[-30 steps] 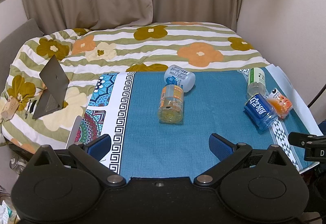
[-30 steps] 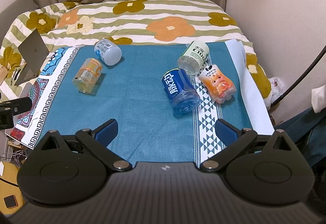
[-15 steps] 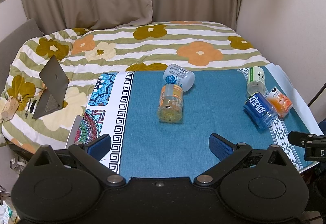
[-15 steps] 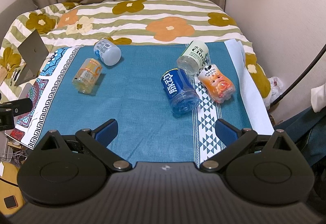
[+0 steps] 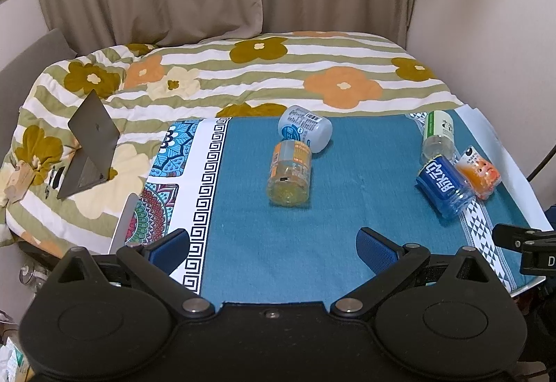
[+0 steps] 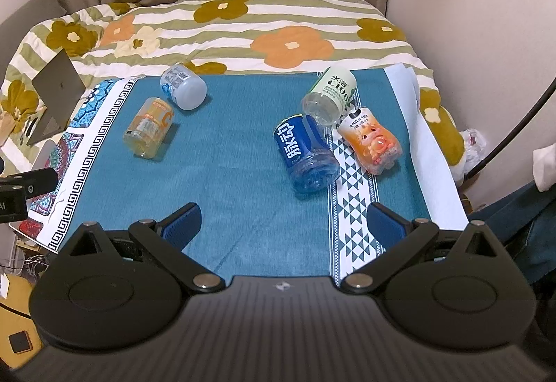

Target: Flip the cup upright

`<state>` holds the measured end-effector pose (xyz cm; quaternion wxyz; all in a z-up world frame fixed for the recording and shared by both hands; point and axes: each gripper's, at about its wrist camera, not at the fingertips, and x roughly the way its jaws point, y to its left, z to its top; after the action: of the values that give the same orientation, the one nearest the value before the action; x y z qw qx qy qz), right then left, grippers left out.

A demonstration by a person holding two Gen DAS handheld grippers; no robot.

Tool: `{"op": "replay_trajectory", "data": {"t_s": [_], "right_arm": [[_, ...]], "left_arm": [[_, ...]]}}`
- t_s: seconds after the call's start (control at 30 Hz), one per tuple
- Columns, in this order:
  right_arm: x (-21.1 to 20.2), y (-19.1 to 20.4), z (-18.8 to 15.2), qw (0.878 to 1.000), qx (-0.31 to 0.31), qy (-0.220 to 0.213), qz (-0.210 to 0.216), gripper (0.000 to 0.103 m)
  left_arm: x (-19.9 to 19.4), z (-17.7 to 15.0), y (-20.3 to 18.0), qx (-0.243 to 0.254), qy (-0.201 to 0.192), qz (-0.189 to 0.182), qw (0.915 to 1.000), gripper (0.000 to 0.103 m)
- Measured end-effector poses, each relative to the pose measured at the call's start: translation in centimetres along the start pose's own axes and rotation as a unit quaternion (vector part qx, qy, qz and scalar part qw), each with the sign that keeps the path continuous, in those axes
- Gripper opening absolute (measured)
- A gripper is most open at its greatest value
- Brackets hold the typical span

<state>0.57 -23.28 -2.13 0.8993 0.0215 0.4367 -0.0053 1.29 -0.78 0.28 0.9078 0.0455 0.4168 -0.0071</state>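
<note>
Several plastic cups lie on their sides on the blue cloth [image 5: 347,180]. A yellow-orange cup [image 5: 289,174] [image 6: 148,127] lies near the middle-left, touching a pale blue-white cup [image 5: 305,128] [image 6: 182,91] behind it. At the right lie a dark blue cup [image 5: 444,186] [image 6: 305,154], a green-white cup [image 5: 438,134] [image 6: 330,96] and an orange cartoon cup [image 5: 479,175] [image 6: 374,140]. My left gripper [image 5: 274,248] is open and empty above the cloth's near edge. My right gripper [image 6: 284,221] is open and empty, in front of the dark blue cup.
A flowered quilt [image 5: 243,76] covers the bed behind the cloth. A half-open laptop [image 5: 91,145] stands on the quilt at the left. Walls and curtains close the back and right. The cloth's patterned white border [image 5: 205,194] runs along the left.
Both grippers have drifted slightly; the cups sit a touch higher in the right wrist view. Nothing on the cloth has moved.
</note>
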Motion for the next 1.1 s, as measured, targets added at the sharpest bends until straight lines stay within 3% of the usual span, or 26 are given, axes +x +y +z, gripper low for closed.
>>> {"op": "replay_trajectory", "data": {"t_s": [0.3, 0.6, 0.87, 1.1], "right_arm": [[0.3, -1.6, 1.8, 1.0, -0.016, 0.001, 0.02, 0.103], [2.7, -3.4, 4.0, 0.999, -0.024, 0.008, 0.028, 0.103], [6.6, -2.3, 4.6, 0.999, 0.007, 0.049, 0.005, 0.103], [10.1, -0.8, 5.1, 0.995, 0.044, 0.09, -0.018, 0.103]], "left_arm": [[0.3, 2.5, -0.9, -0.014, 0.004, 0.013, 0.9998, 0.103], [4.7, 7.4, -0.4, -0.018, 0.021, -0.002, 0.9996, 0.103], [13.4, 10.2, -0.2, 0.014, 0.094, -0.051, 0.9942, 0.103], [20.5, 10.6, -0.1, 0.042, 0.169, -0.074, 0.9819, 0.1]]}}
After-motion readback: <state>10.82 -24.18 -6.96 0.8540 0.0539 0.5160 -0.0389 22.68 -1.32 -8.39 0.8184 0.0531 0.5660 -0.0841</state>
